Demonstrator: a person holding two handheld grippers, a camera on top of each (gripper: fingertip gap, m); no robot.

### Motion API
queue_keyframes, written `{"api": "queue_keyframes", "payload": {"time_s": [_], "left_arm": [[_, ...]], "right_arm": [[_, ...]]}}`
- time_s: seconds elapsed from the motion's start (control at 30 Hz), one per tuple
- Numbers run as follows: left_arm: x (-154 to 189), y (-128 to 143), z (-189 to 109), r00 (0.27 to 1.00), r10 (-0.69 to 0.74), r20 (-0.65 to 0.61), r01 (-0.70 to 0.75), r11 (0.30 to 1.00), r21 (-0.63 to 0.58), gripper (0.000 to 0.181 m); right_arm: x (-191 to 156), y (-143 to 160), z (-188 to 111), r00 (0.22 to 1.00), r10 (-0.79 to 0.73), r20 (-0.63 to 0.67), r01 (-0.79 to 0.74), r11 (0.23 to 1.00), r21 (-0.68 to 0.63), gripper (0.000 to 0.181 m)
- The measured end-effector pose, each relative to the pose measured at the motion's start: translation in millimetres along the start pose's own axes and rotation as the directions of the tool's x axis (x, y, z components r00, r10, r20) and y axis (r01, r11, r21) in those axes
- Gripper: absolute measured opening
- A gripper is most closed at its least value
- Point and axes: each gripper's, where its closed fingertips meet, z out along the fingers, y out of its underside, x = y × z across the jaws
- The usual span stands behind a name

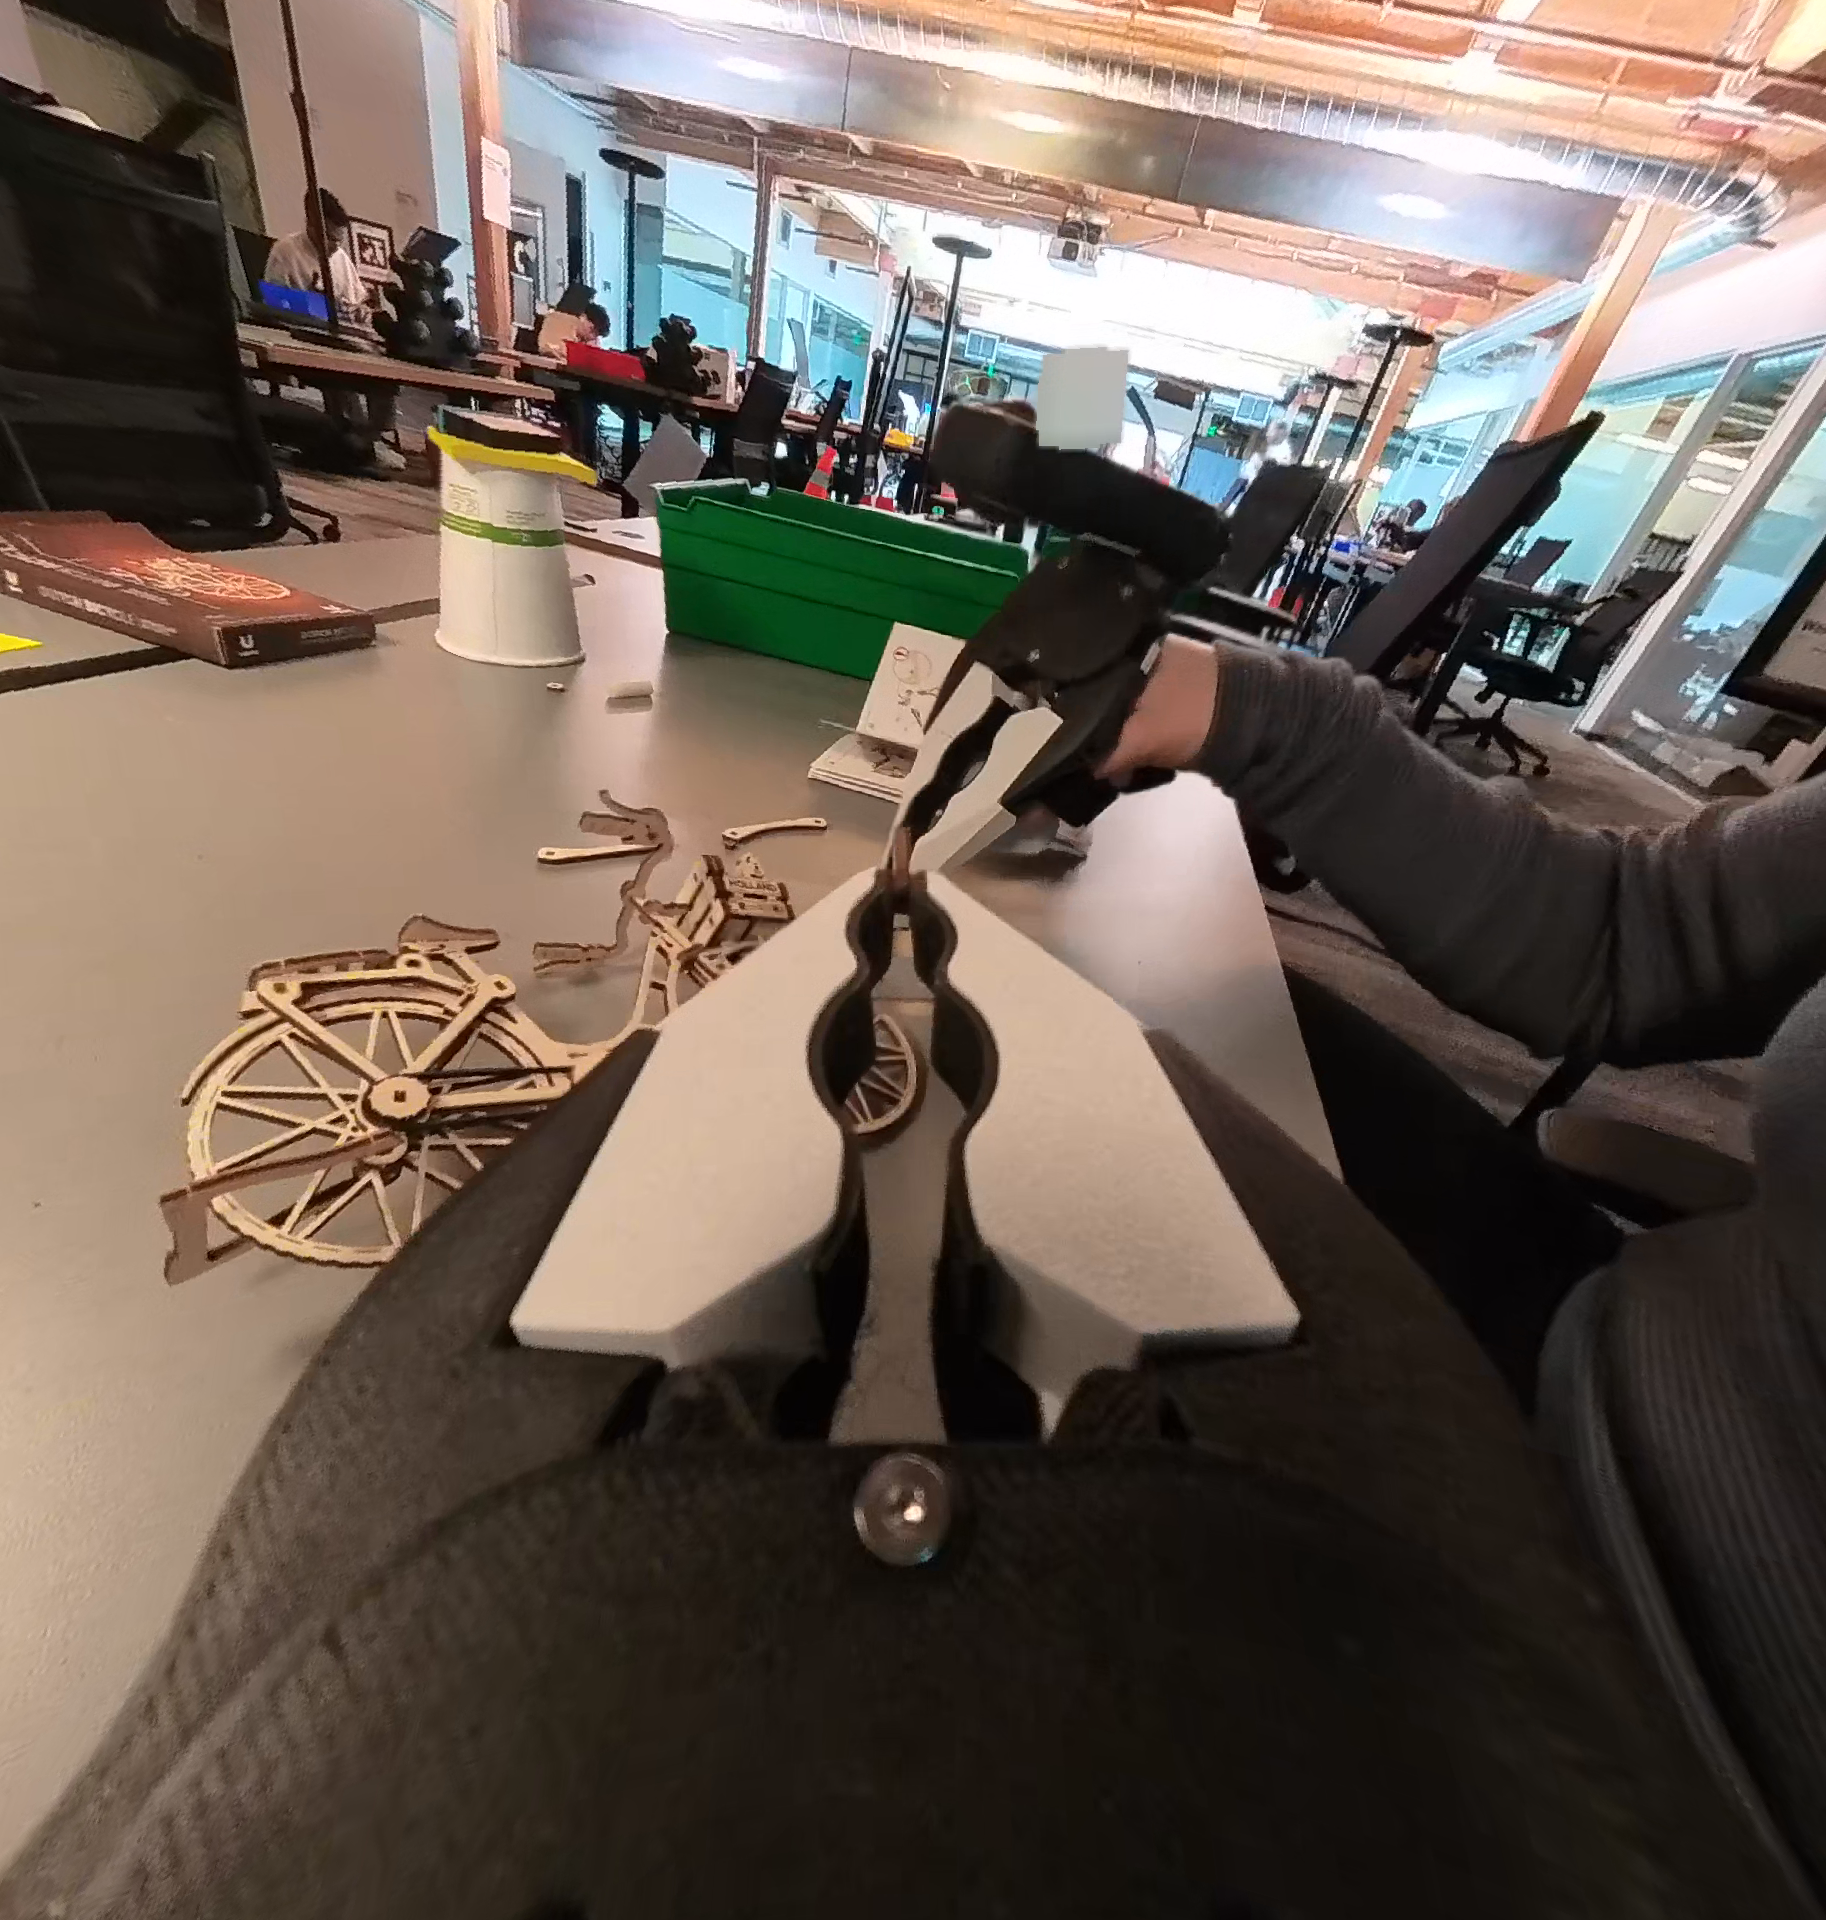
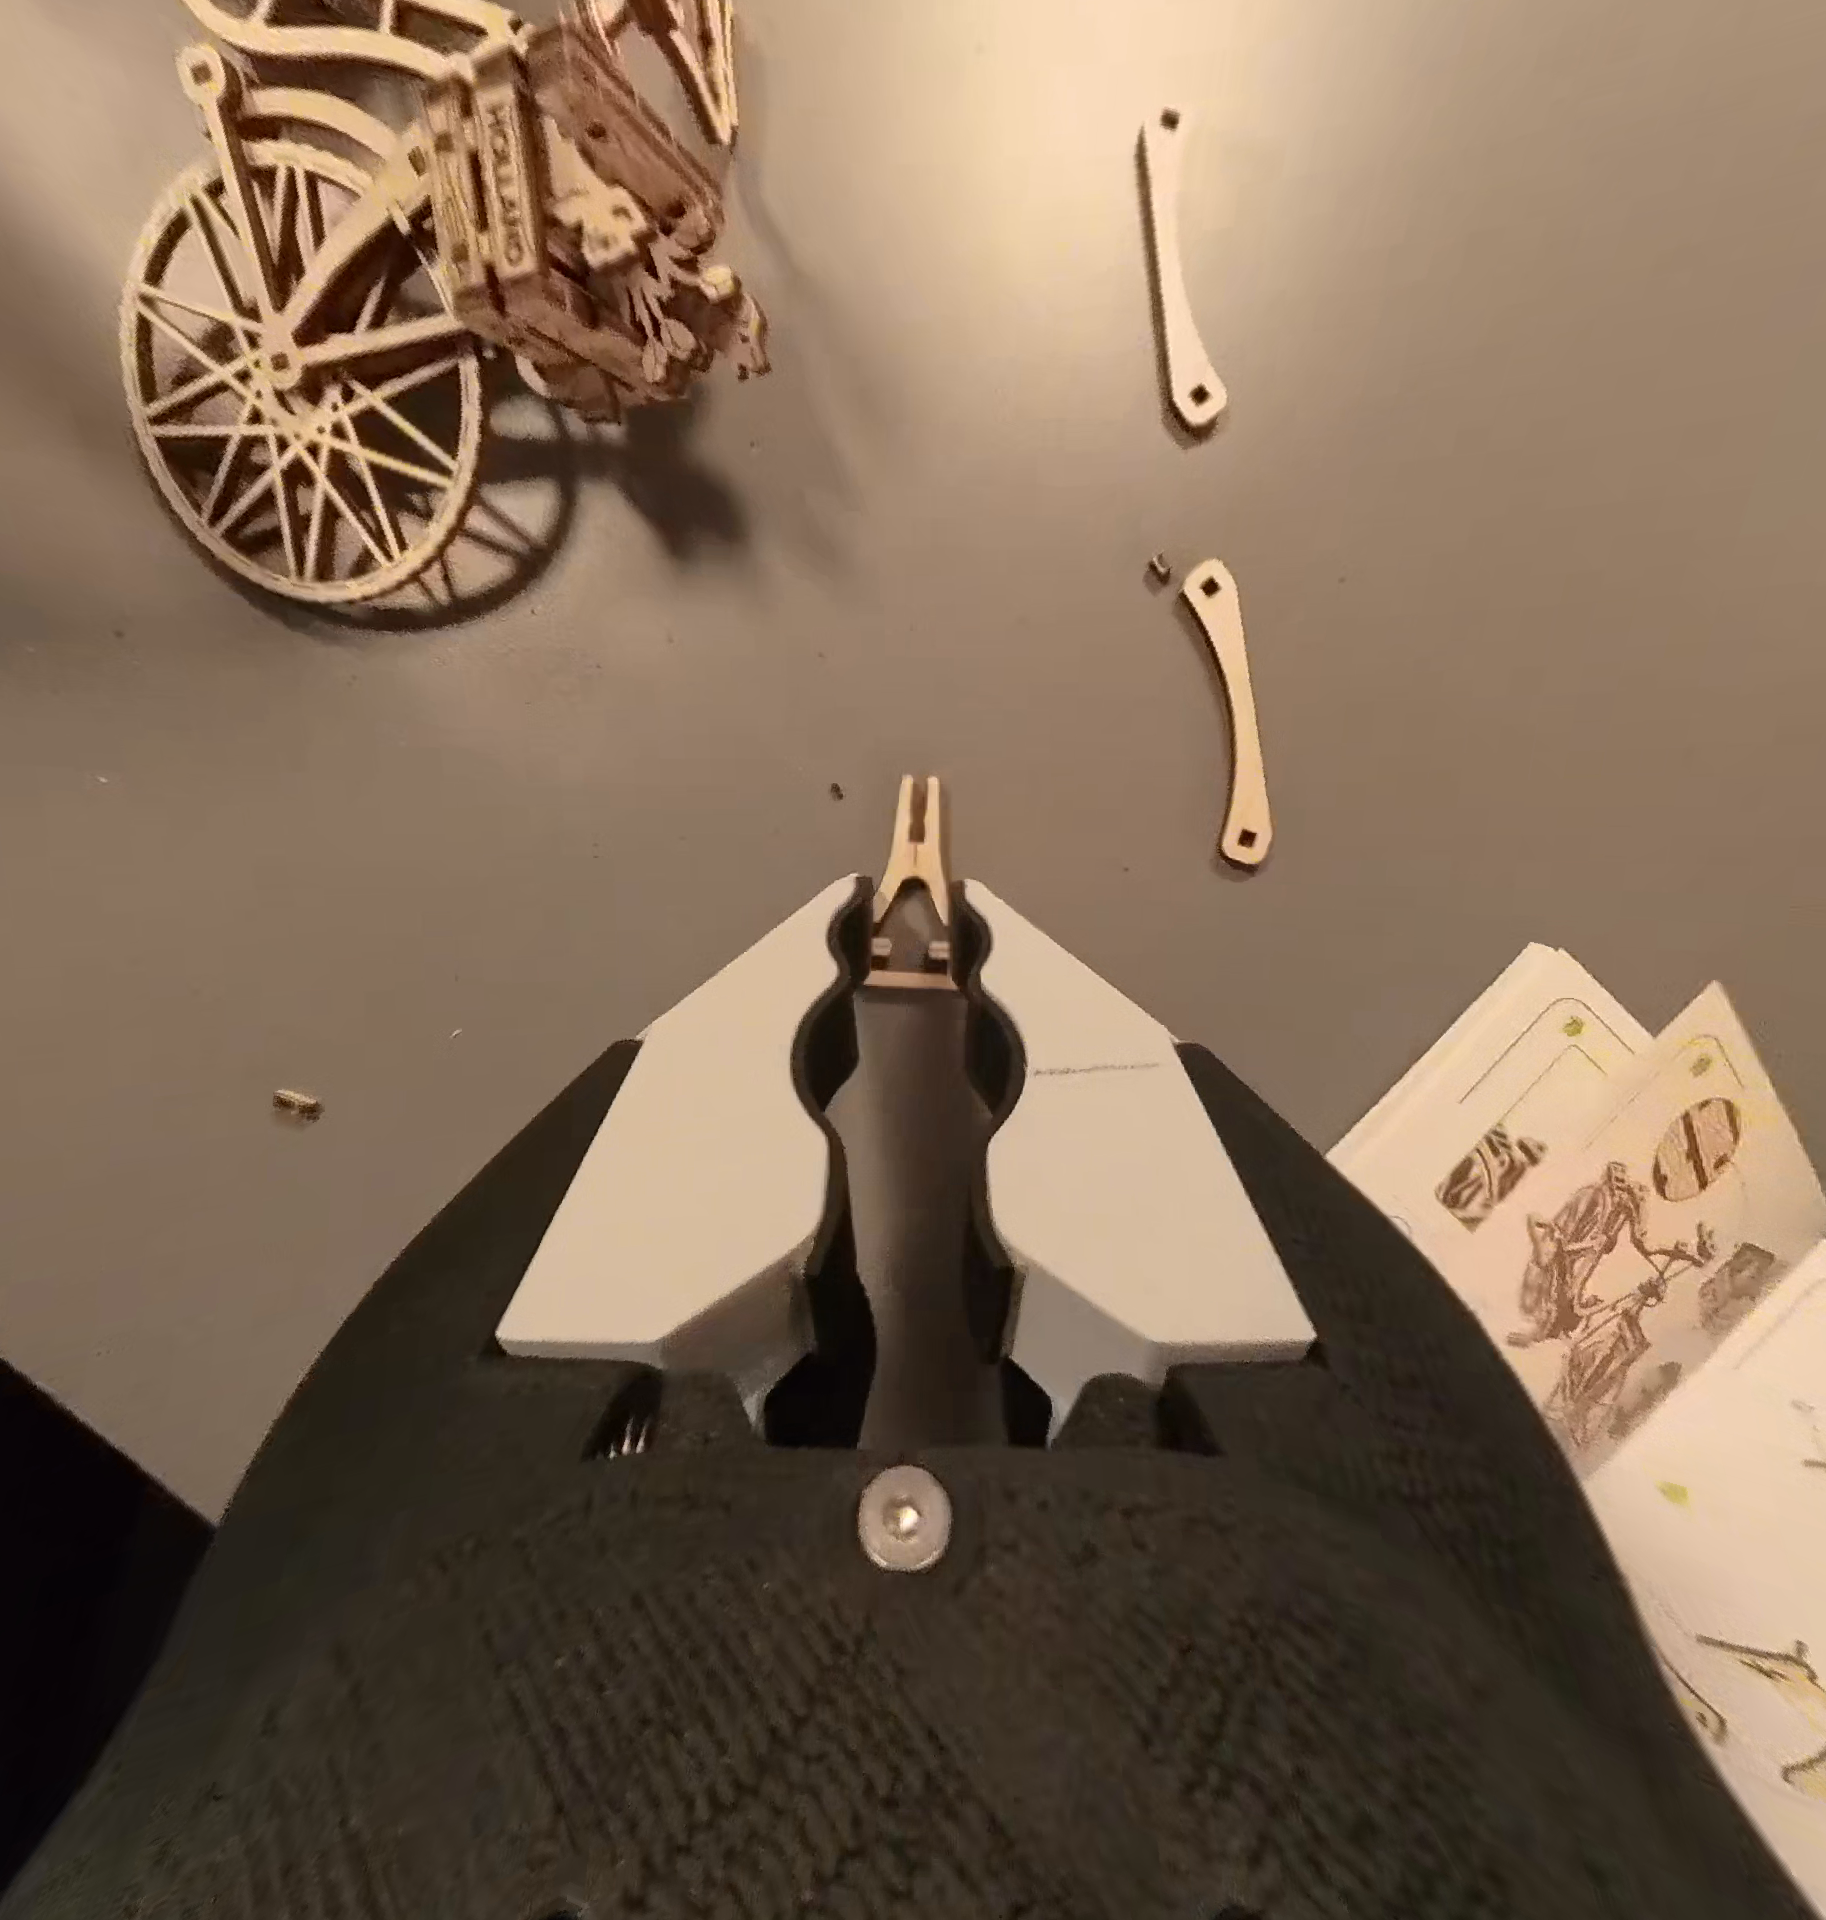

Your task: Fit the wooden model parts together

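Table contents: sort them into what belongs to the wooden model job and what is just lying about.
Job:
- wooden bicycle model
- small forked piece pinched in the right gripper
- two curved wooden strips, loose on the table
- instruction booklet
- left gripper, closed near the right one's tip

Lying about:
- green bins
- white container with yellow rim
- brown box

Bare table [image 2: 680, 727] ahead; bicycle model [image 2: 306, 343] left, curved strips [image 2: 1229, 717] right.
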Motion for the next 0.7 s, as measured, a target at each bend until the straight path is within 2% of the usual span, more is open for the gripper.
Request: {"api": "queue_keyframes", "payload": {"time_s": [0.03,0.1,0.17,0.2,0.27,0.33,0.43,0.53,0.7], "left_arm": [[0,-2,0,1.000,-0.011,-0.002,0.011,1.000,0.015,0.002],[0,-6,-1,0.999,-0.045,-0.019,0.046,0.997,0.057,0.002],[4,-13,-3,0.995,-0.084,-0.060,0.090,0.990,0.111,0.002],[7,-16,-4,0.991,-0.099,-0.095,0.111,0.985,0.134,0.002],[15,-21,-5,0.977,-0.129,-0.173,0.158,0.973,0.169,0.002],[24,-26,-8,0.960,-0.138,-0.243,0.187,0.963,0.194,0.001],[29,-27,-11,0.954,-0.118,-0.275,0.176,0.965,0.195,0.001],[33,-24,-11,0.954,-0.093,-0.284,0.149,0.971,0.184,0.001],[40,-22,-10,0.944,-0.089,-0.318,0.147,0.975,0.165,0.001]], "right_arm": [[-4,-5,-2,1.000,0.003,0.012,-0.003,0.999,0.033,0.011],[-35,-39,-18,0.990,0.002,0.144,-0.040,0.966,0.257,0.011],[-81,-76,-47,0.950,-0.081,0.302,-0.087,0.859,0.504,0.010],[-103,-88,-59,0.923,-0.142,0.357,-0.102,0.806,0.583,0.010],[-132,-101,-72,0.895,-0.222,0.387,-0.115,0.724,0.680,0.011],[-150,-108,-75,0.866,-0.267,0.423,-0.144,0.677,0.722,0.010],[-162,-109,-75,0.828,-0.294,0.478,-0.198,0.643,0.740,0.010],[-164,-107,-76,0.833,-0.317,0.454,-0.189,0.609,0.771,0.010],[-170,-104,-77,0.835,-0.345,0.428,-0.156,0.599,0.786,0.010]]}}
